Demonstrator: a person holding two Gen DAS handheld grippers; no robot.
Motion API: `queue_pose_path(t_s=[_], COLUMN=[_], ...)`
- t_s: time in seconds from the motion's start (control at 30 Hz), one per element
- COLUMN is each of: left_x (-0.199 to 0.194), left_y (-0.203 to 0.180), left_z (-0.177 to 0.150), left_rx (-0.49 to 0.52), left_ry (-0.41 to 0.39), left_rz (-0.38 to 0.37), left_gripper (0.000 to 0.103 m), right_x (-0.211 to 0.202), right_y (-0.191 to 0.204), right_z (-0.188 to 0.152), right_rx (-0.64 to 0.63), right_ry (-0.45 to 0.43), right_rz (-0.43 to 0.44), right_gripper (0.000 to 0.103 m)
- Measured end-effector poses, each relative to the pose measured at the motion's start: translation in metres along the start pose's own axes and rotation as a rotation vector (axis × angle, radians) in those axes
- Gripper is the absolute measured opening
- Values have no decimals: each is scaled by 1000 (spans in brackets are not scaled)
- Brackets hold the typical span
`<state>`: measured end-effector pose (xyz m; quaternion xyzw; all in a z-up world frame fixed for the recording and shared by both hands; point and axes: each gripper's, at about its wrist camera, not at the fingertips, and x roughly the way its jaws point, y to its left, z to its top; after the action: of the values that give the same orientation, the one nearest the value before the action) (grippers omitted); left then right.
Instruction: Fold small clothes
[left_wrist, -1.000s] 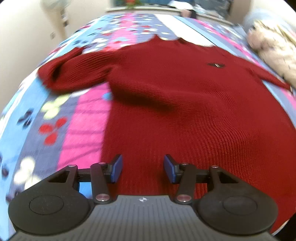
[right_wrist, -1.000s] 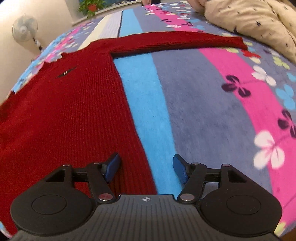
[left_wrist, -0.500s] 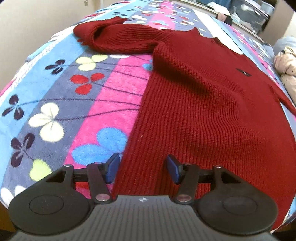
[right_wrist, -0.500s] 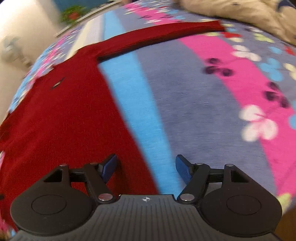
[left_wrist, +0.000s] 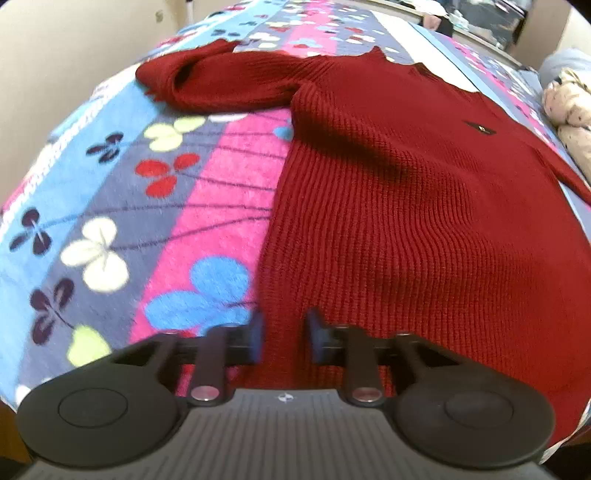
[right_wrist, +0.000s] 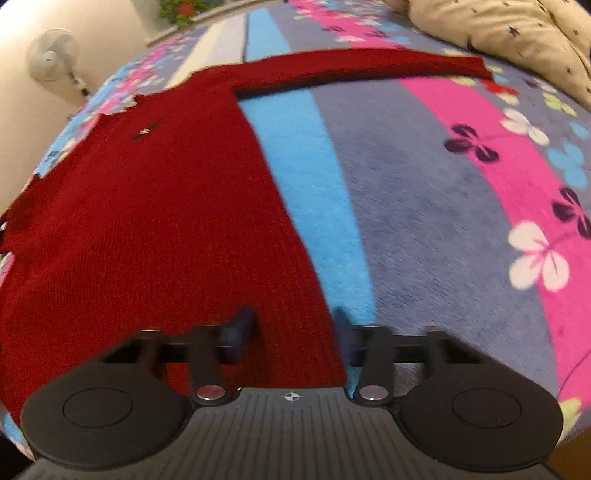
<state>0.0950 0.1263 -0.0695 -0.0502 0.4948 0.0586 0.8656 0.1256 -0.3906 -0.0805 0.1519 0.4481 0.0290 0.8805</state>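
The blue pads (left_wrist: 256, 338) of the left gripper (left_wrist: 283, 338) are smeared by motion, so whether they press the dark red ribbed knit sweater (left_wrist: 424, 221) cannot be read. The right gripper (right_wrist: 293, 336) is blurred likewise. The sweater's hem is hidden under both gripper bodies. Its small dark chest label (left_wrist: 480, 128) is too small to read. The beige star-print quilt (right_wrist: 517, 33) is cut off by the picture's edge.
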Motion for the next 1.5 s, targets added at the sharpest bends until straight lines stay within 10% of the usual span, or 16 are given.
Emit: queue_pose_path(t_s=[0.27,0.5,0.73,0.97,1.5], left_x=[-50,-26,-52,-10,-17], left_y=[16,13,-7,-22,-23], left_z=[-1,-2,4,-2,0], left_rx=[-79,-93,-10,22,43], left_ry=[-147,-8,-203,41,14], left_rz=[-113,-64,-44,-69,-76], left_gripper=[11,14,31,37,53], right_x=[-85,-41,-57,-9,-18], right_y=[-17,-17,4,18,22], right_z=[3,-8,-8,-21,-21], right_rx=[184,183,77,-32,-54], right_ry=[-261,-11,-183,45,-14], right_rz=[111,-36,-121,-108,-130], right_gripper=[6,7,34,51,52])
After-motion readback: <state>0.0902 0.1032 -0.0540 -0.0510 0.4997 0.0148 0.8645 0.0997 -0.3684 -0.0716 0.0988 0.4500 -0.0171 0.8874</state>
